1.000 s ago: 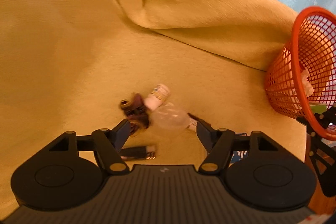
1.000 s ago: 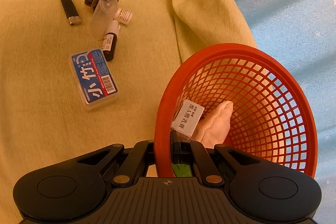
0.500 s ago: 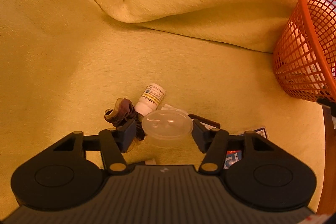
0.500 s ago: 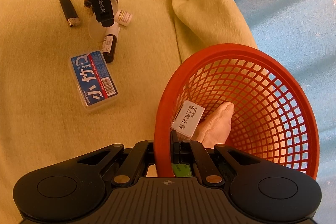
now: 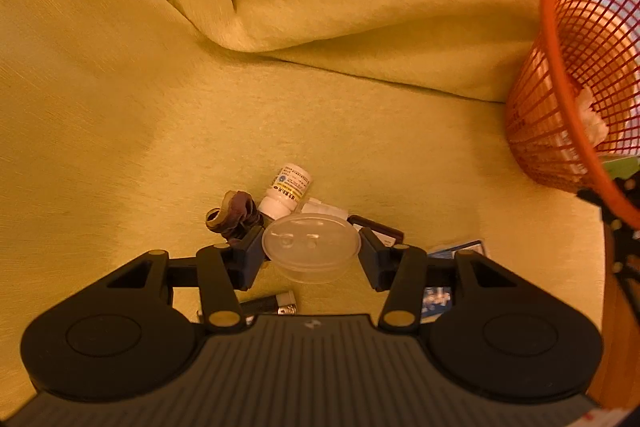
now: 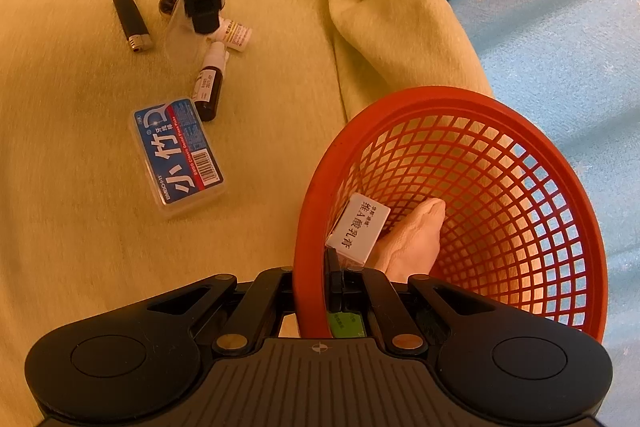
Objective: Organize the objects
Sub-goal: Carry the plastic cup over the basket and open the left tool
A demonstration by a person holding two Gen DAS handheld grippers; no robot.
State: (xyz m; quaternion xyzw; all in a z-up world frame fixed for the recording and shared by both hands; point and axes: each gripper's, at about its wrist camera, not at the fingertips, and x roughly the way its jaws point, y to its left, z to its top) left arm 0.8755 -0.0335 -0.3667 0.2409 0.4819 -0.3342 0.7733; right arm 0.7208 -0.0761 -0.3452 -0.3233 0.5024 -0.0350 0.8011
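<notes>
My left gripper point(image 5: 311, 249) clamped on a clear oval bottle point(image 5: 311, 242), my right gripper point(image 6: 335, 281) pinching the orange basket point(image 6: 460, 115) rim, white box point(image 6: 359, 228) and cloth point(image 6: 414, 239) inside

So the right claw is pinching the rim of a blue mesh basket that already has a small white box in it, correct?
Not quite: the basket is orange-red, not blue; only the sheet behind it is blue. The right wrist view shows the right claw clamped on its rim, and the small white box does lie inside.
</notes>
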